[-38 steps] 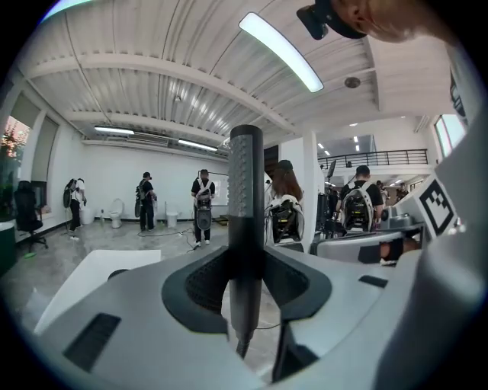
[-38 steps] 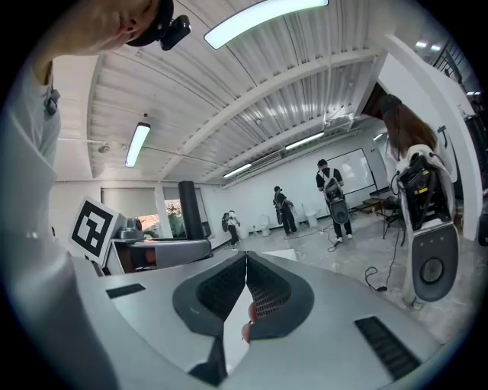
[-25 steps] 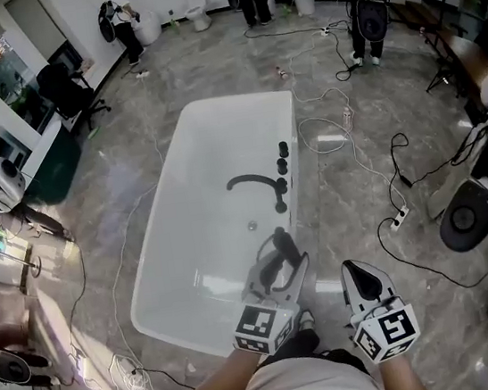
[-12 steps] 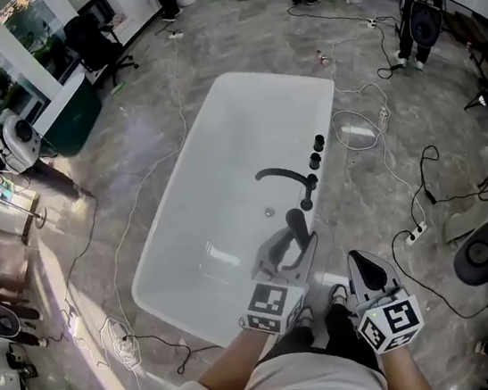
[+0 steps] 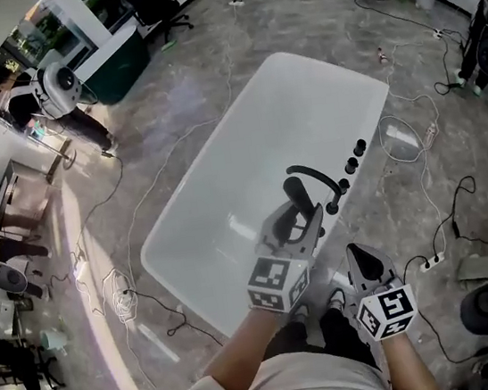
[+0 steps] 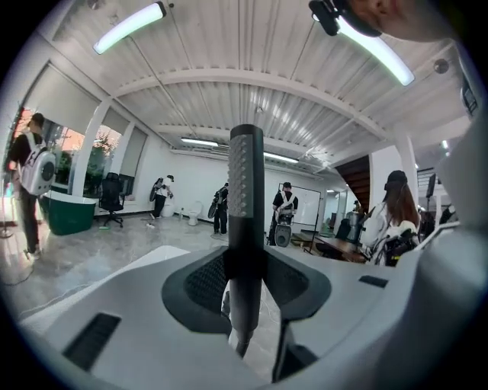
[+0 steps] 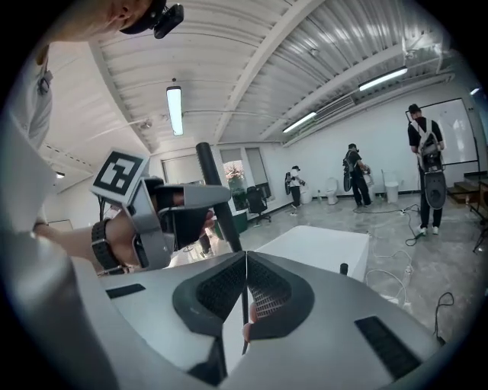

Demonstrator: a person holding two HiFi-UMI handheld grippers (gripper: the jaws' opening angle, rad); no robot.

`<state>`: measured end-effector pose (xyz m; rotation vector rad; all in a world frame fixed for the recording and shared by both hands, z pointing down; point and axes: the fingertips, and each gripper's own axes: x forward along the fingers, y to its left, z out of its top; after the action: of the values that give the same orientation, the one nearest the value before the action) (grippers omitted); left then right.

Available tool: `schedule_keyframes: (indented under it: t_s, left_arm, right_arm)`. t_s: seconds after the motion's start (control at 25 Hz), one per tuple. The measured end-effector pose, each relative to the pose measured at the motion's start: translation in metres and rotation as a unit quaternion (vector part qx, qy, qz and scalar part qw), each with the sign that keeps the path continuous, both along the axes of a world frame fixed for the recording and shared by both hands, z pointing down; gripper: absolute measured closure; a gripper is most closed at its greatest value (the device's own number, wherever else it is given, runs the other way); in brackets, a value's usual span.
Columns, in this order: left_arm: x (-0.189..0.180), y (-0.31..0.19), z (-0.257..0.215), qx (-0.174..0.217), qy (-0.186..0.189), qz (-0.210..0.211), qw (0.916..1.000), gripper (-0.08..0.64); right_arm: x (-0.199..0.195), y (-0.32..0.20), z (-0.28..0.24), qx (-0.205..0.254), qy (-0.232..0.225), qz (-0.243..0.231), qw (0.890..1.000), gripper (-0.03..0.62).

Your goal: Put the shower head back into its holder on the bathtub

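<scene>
The shower head [image 6: 245,198], a slim dark stick with a finely dotted face, stood upright between the jaws of the left gripper [image 5: 300,219], whose mesh-textured pads were clamped on its smooth lower shaft. In the head view it hung over the glossy white oblong bathtub [image 5: 221,161], close to the tub's right rim, just beside the curved black faucet [image 5: 315,175] and round black knobs [image 5: 354,153]. The right gripper [image 5: 363,265] hovered beyond that rim over the marbled grey floor [image 5: 169,110], jaws pressed together on nothing.
</scene>
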<state>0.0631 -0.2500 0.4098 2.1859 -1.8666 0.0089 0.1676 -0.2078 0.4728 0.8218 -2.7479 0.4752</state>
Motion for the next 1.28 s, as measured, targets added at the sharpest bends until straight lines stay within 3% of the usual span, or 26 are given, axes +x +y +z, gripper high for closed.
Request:
schedule_keyframes:
  t_s: [0.16,0.32,0.6,0.76,0.88,1.28]
  left_arm:
    - [-0.025,-0.01,-0.009,0.007,0.044,-0.027,0.9986,0.428]
    - [-0.035,-0.014,-0.027,0.022,0.083,-0.032,0.9958,0.428]
    - [-0.062,-0.007,-0.049,0.046,0.169,-0.03,0.984,0.428]
    - [-0.079,-0.004,-0.058,0.054,0.196,-0.027,0.9787,0.428]
    - [-0.083,-0.002,-0.065,0.06,0.21,-0.021,0.9757,0.428]
    - [-0.088,0.002,-0.115,0.094,0.241,0.003,0.966,0.428]
  right_arm:
    - [-0.023,-0.006,0.027,0.003,0.021,-0.035,0.999,0.577]
    - [-0.034,-0.011,0.059,-0.006,0.044,-0.04,0.998,0.575]
    - [-0.066,-0.009,0.099,-0.026,0.024,-0.052,0.998,0.575]
    - [-0.082,-0.016,0.119,-0.025,0.034,-0.041,0.998,0.569]
    - [-0.092,-0.016,0.134,-0.034,0.04,-0.045,0.998,0.526]
    - [-0.117,-0.008,0.202,-0.095,0.067,-0.039,0.992,0.497]
